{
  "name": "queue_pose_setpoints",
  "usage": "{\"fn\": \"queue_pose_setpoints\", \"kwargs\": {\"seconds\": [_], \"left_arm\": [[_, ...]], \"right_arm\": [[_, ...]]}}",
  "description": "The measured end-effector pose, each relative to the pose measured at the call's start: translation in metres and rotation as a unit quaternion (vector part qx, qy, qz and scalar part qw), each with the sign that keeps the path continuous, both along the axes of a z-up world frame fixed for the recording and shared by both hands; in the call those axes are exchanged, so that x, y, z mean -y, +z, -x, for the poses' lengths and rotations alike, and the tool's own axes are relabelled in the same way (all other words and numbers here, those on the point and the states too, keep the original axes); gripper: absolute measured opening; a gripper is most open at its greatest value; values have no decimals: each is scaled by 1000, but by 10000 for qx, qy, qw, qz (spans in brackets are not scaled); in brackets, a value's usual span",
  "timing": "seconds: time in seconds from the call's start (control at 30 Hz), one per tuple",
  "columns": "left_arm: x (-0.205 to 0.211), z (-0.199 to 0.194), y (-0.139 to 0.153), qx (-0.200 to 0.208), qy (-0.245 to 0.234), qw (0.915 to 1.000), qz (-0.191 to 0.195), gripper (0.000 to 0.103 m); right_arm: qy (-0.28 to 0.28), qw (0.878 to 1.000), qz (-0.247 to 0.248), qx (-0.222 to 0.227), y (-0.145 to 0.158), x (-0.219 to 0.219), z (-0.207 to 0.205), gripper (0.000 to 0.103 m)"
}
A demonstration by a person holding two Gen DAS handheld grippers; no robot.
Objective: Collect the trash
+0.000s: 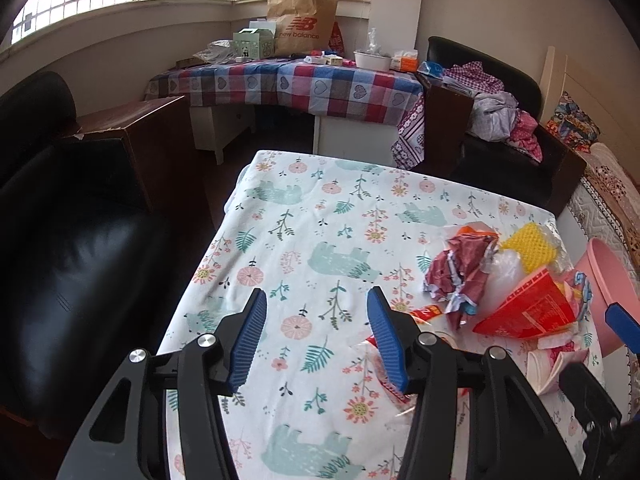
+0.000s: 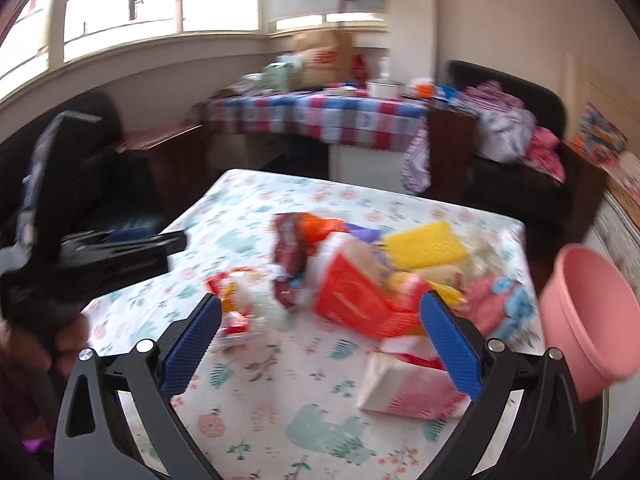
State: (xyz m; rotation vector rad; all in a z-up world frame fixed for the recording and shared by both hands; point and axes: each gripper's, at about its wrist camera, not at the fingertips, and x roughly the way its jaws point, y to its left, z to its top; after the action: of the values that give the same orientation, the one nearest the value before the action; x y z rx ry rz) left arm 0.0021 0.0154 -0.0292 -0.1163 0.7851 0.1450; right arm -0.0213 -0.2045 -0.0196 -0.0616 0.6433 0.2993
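A heap of trash lies on the right side of a table under a bear-and-flower cloth (image 1: pixel 320 220): a crumpled maroon wrapper (image 1: pixel 460 268), a red carton (image 1: pixel 528 312) and a yellow mesh pad (image 1: pixel 528 248). A pink bin (image 1: pixel 612 292) stands just off the table's right edge. My left gripper (image 1: pixel 317 292) hangs open over bare cloth, left of the heap, with nothing between its fingers. The blurred right wrist view has my right gripper (image 2: pixel 322 298) open above the table's near side. The red carton (image 2: pixel 352 292) and a pink-and-white paper piece (image 2: pixel 408 388) lie ahead of it, untouched.
A black leather armchair (image 1: pixel 60 260) stands to the left of the table. Behind are a cluttered table with a checked cloth (image 1: pixel 300 84) and a dark sofa piled with clothes (image 1: pixel 500 120). A bed edge (image 1: pixel 608 184) runs along the right. A hand (image 2: pixel 68 340) holds the left gripper.
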Motion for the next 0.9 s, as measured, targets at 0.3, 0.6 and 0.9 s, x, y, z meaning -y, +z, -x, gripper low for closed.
{"fn": "queue_pose_setpoints", "kwargs": {"seconds": [0.3,0.6,0.9], "left_arm": [[35,15,18,259,-363,9989,-117,52],[44,18,22,253,-468,9984,-167,52],[48,17,23,240,-550,9981,-157,52]], "right_arm": [[-584,9982,-102,84,2,27,6,99],[-846,9959,-263,170,5,40,7,99],[-956,9947,-341,133,4,47,6,99]]}}
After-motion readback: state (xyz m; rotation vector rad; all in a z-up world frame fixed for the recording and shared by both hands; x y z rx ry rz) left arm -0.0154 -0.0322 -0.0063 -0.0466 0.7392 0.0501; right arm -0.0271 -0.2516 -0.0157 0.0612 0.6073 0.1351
